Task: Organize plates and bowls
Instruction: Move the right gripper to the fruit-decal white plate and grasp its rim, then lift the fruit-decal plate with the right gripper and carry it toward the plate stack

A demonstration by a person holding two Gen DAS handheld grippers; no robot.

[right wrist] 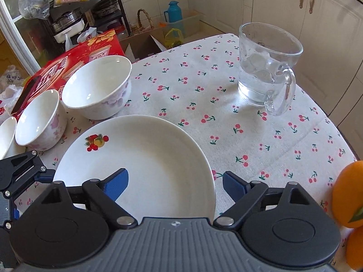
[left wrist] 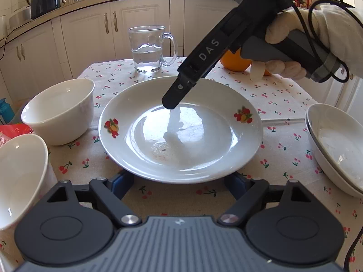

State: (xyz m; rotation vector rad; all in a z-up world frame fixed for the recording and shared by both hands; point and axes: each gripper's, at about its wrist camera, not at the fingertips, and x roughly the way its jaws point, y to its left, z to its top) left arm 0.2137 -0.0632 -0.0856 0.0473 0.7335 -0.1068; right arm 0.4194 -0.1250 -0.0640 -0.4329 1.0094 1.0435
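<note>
A white plate with fruit decals (left wrist: 204,156) lies mid-table; it also shows in the right wrist view (right wrist: 154,158). My left gripper (left wrist: 179,184) is open at the plate's near edge, its blue pads partly under the rim. My right gripper (right wrist: 175,184) is open, one pad over the plate's inside, the other outside the rim; from the left wrist view its finger (left wrist: 174,95) points down over the plate. White bowls stand left (left wrist: 61,111) (left wrist: 20,179) and stacked shallow bowls right (left wrist: 335,145). Flowered bowls (right wrist: 99,86) (right wrist: 38,120) sit beside the plate.
A glass mug of water (left wrist: 148,49) (right wrist: 265,68) stands at the table's far side. Oranges (left wrist: 236,61) (right wrist: 349,195) lie behind the right gripper. A red box (right wrist: 68,65) sits beyond the bowls. The cherry-print cloth (right wrist: 204,79) covers the table.
</note>
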